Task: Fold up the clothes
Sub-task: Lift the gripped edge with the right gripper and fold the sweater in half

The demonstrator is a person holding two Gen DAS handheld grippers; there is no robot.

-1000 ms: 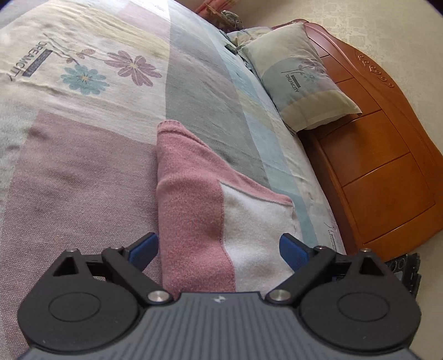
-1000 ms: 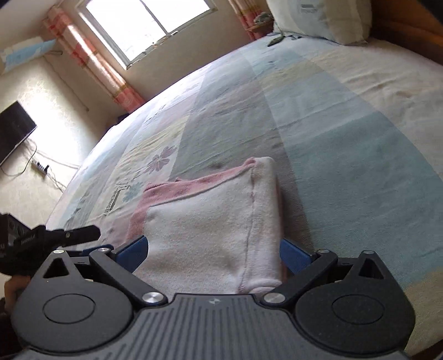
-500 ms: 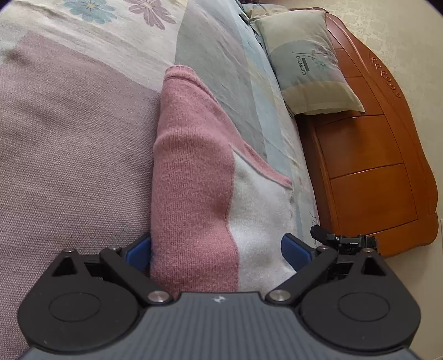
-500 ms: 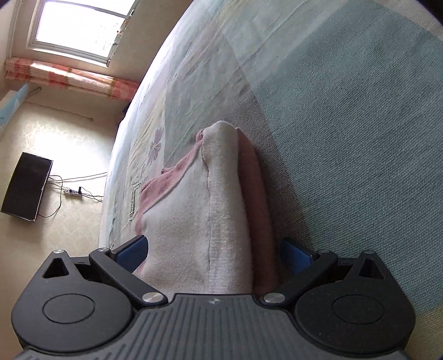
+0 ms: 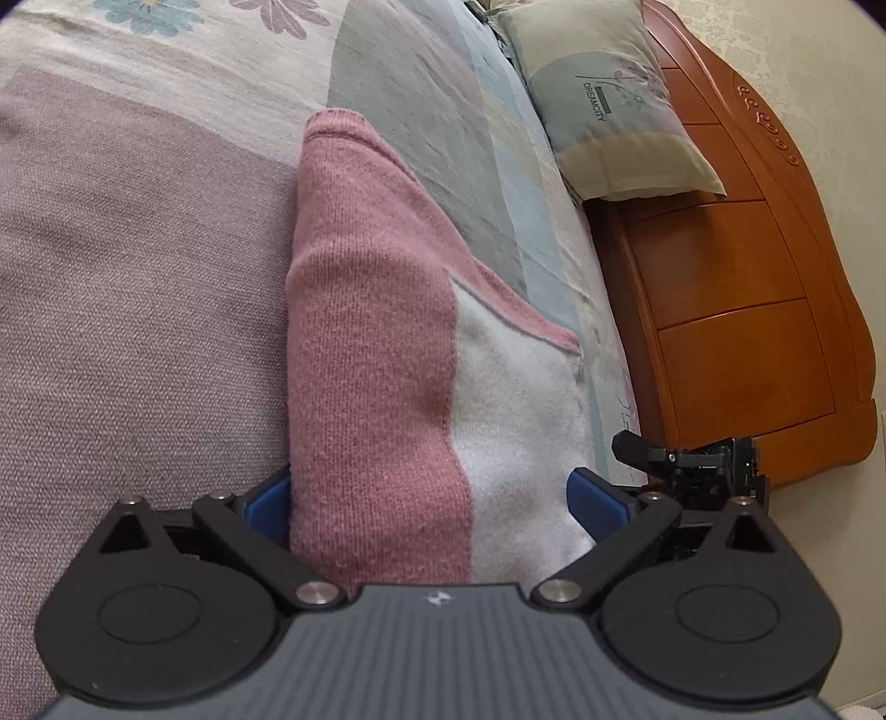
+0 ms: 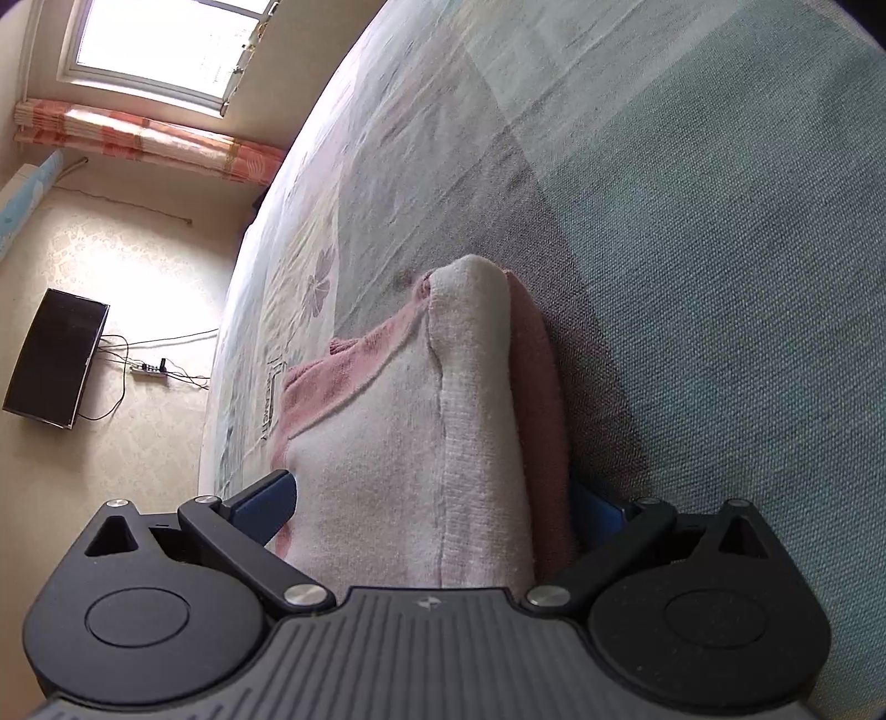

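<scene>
A folded pink and white knitted sweater [image 5: 387,354] is lying on the pastel patchwork bedspread [image 5: 122,288], filling the lower centre of both views. The left gripper [image 5: 432,498] and right gripper [image 6: 432,498] are each straddling it with jaws spread wide, not clamping.

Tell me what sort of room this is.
A bedroom, most likely: a patchwork bedspread covers a bed with a carved wooden headboard, a pillow leans against it, and a curtained window lights the room.
</scene>
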